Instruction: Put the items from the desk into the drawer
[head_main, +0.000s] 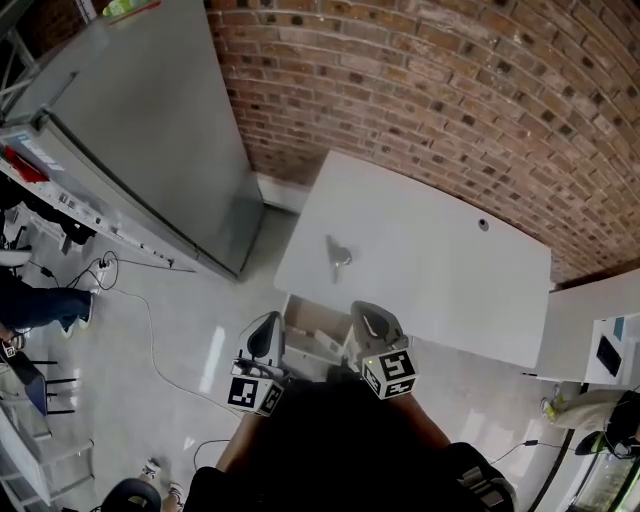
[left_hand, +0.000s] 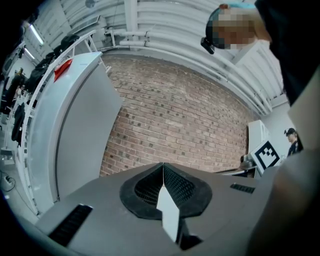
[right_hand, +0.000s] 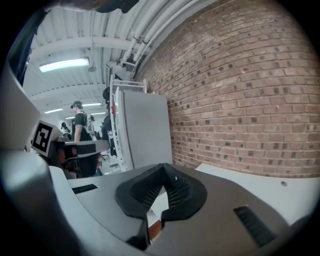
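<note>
A small grey metallic item (head_main: 338, 255) lies alone on the white desk (head_main: 440, 270), toward its left side. Below the desk's near edge an open drawer (head_main: 312, 328) shows a pale inside. My left gripper (head_main: 270, 322) and right gripper (head_main: 364, 312) are held close to my body over the drawer, short of the desk, both shut and empty. In the left gripper view the left gripper (left_hand: 163, 166) has its jaws pressed together and points at the brick wall. In the right gripper view the right gripper (right_hand: 162, 168) is likewise shut, with the desk (right_hand: 270, 182) at its right.
A tall grey cabinet (head_main: 150, 130) stands left of the desk against the brick wall (head_main: 450, 90). Cables (head_main: 150, 320) run over the floor at left. Another white table (head_main: 590, 330) with a dark phone (head_main: 607, 352) adjoins at the right. People stand in the background (right_hand: 80, 125).
</note>
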